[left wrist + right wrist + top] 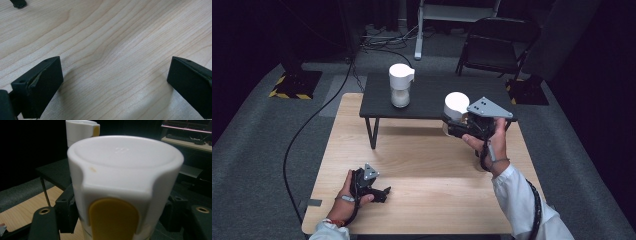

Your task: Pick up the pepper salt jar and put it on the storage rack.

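1. We saw the right gripper clamped on a white canister, its black jaws pressed against the two flanks of the body, as the right gripper view showed.
2. We held that canister clear of the wooden table, at about two o'clock in the high view, just in front of the near edge of the low black table.
3. The canister looked round and plain white, with a flat, slightly dished lid; a squared white spout block stood out from the lid rim, and under it sat a rounded mustard-yellow tab.
4. Its long axis stood close to upright, lid up; the spout and tab faced back towards the gripper's own camera, roughly four o'clock in the high view.
5. The left gripper lay low on the wooden table at about seven o'clock, its jaws spread wide over bare wood grain with nothing between them.
6. A second white canister stood upright on the black table at about eleven o'clock, well apart from ours, its spout turned to three o'clock and its lower body clear, holding something white.
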{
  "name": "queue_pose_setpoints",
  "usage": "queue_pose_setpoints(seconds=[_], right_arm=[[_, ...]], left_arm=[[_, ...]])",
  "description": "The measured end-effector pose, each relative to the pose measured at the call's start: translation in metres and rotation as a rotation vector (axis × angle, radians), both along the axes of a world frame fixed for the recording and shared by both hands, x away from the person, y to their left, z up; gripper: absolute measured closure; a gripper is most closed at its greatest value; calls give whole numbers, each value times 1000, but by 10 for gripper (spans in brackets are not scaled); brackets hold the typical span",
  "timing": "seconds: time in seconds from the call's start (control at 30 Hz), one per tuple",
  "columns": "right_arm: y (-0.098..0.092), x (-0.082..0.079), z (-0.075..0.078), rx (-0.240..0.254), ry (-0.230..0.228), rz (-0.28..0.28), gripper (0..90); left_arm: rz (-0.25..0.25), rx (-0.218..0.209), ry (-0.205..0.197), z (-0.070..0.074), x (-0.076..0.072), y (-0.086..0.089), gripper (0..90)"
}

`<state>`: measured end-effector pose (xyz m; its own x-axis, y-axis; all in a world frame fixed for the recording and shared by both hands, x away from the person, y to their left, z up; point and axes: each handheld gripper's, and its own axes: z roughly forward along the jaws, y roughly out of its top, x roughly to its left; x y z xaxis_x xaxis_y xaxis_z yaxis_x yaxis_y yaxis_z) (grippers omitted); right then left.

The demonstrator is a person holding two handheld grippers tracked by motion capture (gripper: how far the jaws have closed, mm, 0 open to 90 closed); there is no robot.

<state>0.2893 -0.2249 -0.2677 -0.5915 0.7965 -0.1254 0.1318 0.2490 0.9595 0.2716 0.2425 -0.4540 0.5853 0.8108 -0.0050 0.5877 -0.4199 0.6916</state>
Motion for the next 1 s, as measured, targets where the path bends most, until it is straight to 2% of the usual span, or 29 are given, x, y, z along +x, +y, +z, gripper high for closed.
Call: queue_pose_setpoints(seconds=[0.3, 0.63, 1.0], right_arm=[[2, 11, 15, 12, -9, -18, 297], [9, 27, 24, 22, -15, -31, 297], [20, 46, 22, 35, -17, -42, 297]], left_arm=[[-1, 1, 0, 0, 0, 0, 1], [-1, 1, 1, 0, 0, 0, 0], [-2, 2, 0, 0, 0, 0, 1]])
